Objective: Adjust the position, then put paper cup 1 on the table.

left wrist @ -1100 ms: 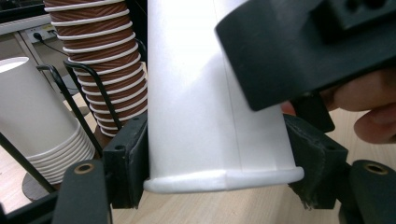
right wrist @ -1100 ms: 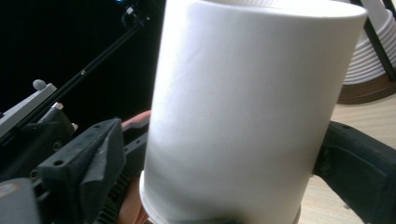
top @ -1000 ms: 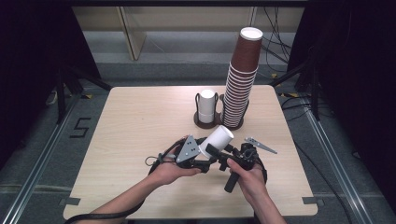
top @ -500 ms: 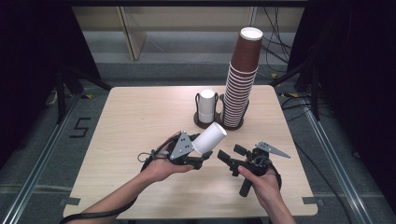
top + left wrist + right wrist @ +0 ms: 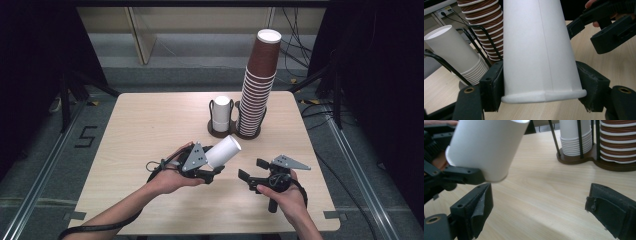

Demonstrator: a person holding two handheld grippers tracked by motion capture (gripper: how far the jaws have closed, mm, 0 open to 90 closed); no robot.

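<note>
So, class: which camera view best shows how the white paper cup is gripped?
The left gripper view: the white cup sits clamped between both fingers near its rim. The high view shows it small and tilted; the right gripper view shows its side.

High view: fixed above near desk (image 5: 150,125) edge, facing forward and down. Tool views: close, low along desk. All share white cup (image 5: 223,151), cup rack (image 5: 248,133).

My left gripper (image 5: 212,172) clamps a white cup (image 5: 223,151), tilted up-right. My right gripper (image 5: 254,170), jaws just narrowing with nothing between them, sits just right of it.
</note>
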